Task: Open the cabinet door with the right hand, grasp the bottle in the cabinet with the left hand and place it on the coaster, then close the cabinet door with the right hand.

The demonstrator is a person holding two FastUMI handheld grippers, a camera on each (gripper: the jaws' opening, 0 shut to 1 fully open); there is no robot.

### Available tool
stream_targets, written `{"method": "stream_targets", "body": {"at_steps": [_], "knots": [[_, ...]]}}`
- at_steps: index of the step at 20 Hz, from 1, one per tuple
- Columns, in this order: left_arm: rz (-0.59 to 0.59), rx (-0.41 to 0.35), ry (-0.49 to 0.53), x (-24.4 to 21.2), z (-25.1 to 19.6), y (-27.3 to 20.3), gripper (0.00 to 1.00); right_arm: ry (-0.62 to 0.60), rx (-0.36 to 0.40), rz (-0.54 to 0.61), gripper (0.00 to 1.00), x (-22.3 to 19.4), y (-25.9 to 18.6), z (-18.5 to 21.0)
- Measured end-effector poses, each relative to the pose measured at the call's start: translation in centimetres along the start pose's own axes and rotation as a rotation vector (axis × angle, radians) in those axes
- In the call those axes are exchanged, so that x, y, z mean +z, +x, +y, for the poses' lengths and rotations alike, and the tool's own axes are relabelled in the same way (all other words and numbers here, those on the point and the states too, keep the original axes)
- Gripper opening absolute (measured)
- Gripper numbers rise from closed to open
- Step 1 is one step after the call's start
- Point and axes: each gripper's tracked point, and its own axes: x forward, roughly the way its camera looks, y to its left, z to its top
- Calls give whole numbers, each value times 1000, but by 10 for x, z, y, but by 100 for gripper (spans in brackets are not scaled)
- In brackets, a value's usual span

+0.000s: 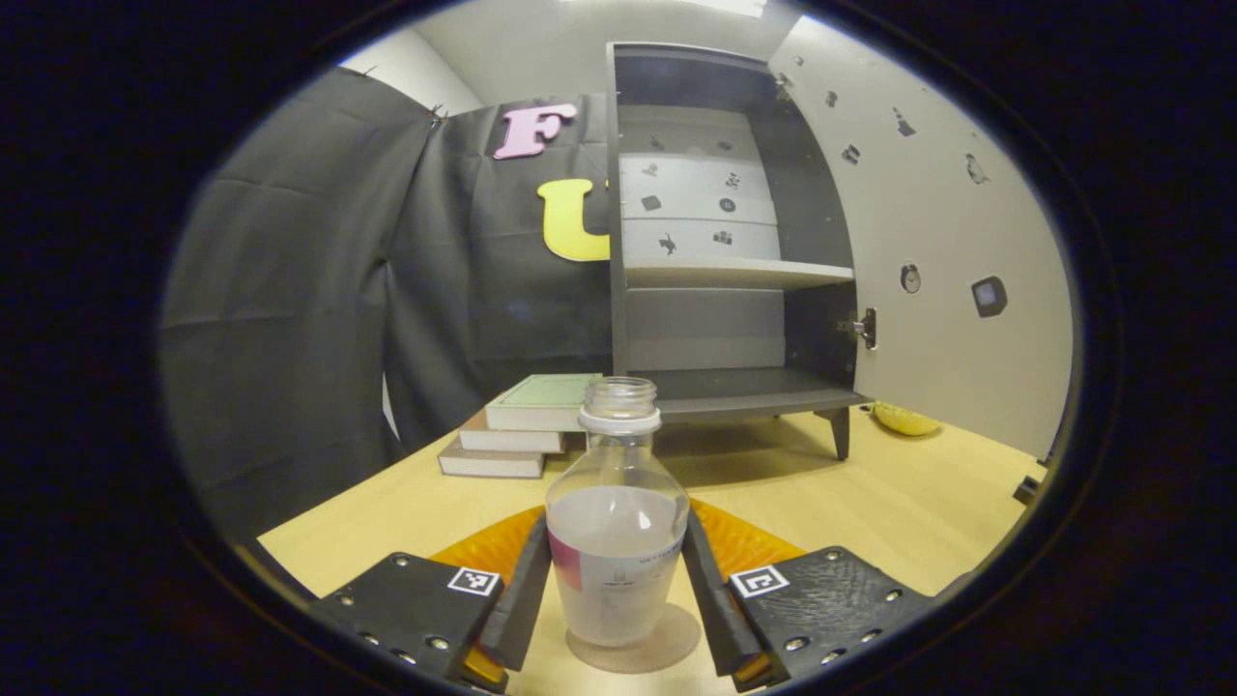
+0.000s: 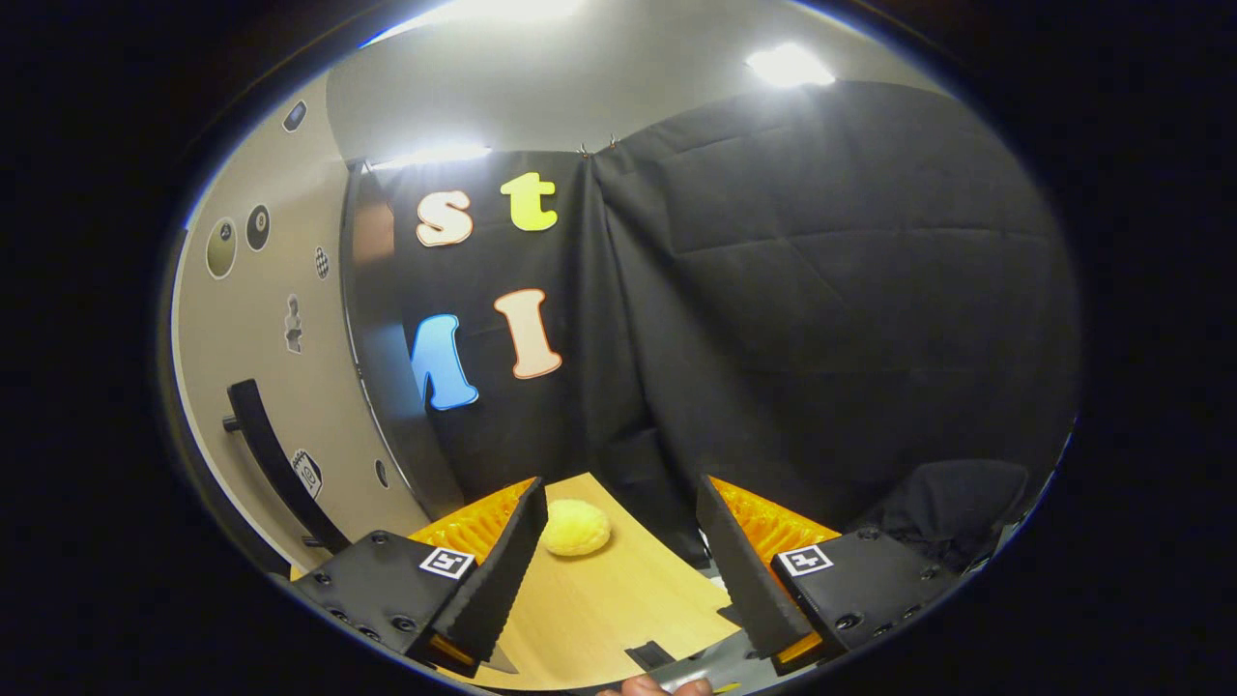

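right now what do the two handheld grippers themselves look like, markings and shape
Left gripper and right gripper match: two flat wedge-shaped fingers on black blocky carriers studded with small screws. Each carrier bears a square black-and-white tag. Ribbed orange plastic shows behind the fingers.

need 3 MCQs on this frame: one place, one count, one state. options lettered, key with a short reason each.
1. Where is the bottle?
A. on the cabinet's upper shelf
B. on the coaster, between the left claw's fingers
C. lying on the books

2. How many books are stacked beside the cabinet?
A. one
B. three
C. six

3. What state is the cabinet door in?
A. swung open
B. fully closed
C. taken off

Key: 1 B, the bottle stands upright on the round coaster on the table. 2 B, the book stack shows three. 3 A, the door hangs open and both shelves show.
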Motion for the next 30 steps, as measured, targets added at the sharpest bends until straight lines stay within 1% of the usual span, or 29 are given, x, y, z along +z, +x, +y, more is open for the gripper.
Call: {"method": "stream_targets", "body": {"at_steps": [1,2,3,4,5,6,8,9,10,11,12,13,14,15,16,17,18,19,20,23,24,26,28,30], "knots": [[2,-8,4,-2,-3,-1,70,2,-8,9,98,-4,-1,-3],[9,-21,2,-6,-8,-1,71,5,-15,17,98,-8,-1,-4],[35,-38,-10,-17,-12,-3,70,15,-18,26,98,-11,-1,-5],[46,-37,-12,-23,-12,-7,70,28,-18,30,93,-13,-1,-4],[35,-43,-14,-20,-12,-9,70,40,-17,25,93,-12,-1,-3],[43,-45,-16,-21,-11,-12,73,43,-17,20,98,-13,0,-3],[47,-48,-24,-23,-9,-16,73,33,-19,15,98,-15,0,-2],[52,-50,-24,-23,-9,-16,75,29,-15,14,92,-15,0,1],[58,-50,-21,-23,-8,-17,74,26,-6,13,93,-16,0,4],[60,-53,-20,-23,-8,-16,72,25,5,10,98,-15,0,7],[60,-54,-17,-21,-8,-17,75,29,10,6,98,-15,0,8],[56,-57,-10,-19,-8,-18,75,38,14,5,93,-15,1,8],[67,-62,-4,-19,-9,-17,75,49,18,6,93,-15,2,9],[74,-63,0,-22,-9,-16,71,56,20,5,93,-15,2,10],[79,-62,2,-21,-8,-17,76,59,19,4,93,-16,2,9],[77,-59,2,-19,-7,-18,79,58,17,3,93,-17,2,7],[68,-54,-4,-14,-5,-18,85,55,16,2,92,-18,1,6],[60,-52,-10,-8,-3,-20,83,50,16,2,92,-20,1,5],[54,-52,-16,-3,-2,-19,85,47,15,-1,93,-21,0,4],[38,-67,-21,20,-2,-22,85,48,21,-9,93,-22,2,4],[32,-81,-28,30,-5,-24,86,54,25,-8,98,-23,4,2],[10,-98,-48,57,-7,-31,85,91,19,2,98,-28,10,-3],[-14,-84,-67,87,-4,-39,85,127,22,-9,98,-27,18,-8],[-34,-58,-88,120,0,-51,85,139,7,-8,98,-33,33,-15]]}}
